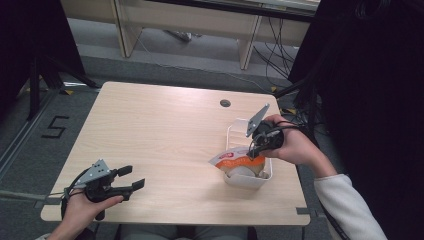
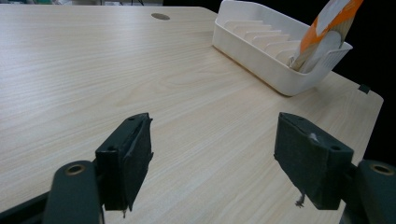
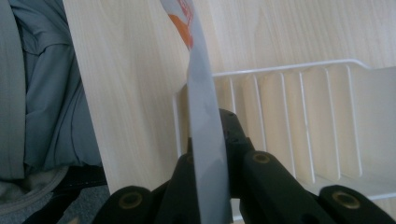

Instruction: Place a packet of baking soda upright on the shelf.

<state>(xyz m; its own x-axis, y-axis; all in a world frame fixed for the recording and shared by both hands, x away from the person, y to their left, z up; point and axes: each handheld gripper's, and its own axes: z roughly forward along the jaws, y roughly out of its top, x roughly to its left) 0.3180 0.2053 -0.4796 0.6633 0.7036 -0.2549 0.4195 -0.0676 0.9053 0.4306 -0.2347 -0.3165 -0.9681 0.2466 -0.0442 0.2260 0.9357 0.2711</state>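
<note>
Light wood-grain desk point(image 1: 165, 140), white ribbed plastic bin point(image 1: 233, 131) near its right edge as landmark. Flat orange-and-white foil pouch point(image 1: 235, 159) sits half in the bin's near end, its top overhanging the bin's left rim. Right gripper point(image 1: 254, 148) above the bin, jaws clenched on the pouch edge. Left gripper point(image 1: 131, 180) well left of bin, jaws released, idle. Step looks like seating the pouch in the bin; next move needs lowering, then release.
</note>
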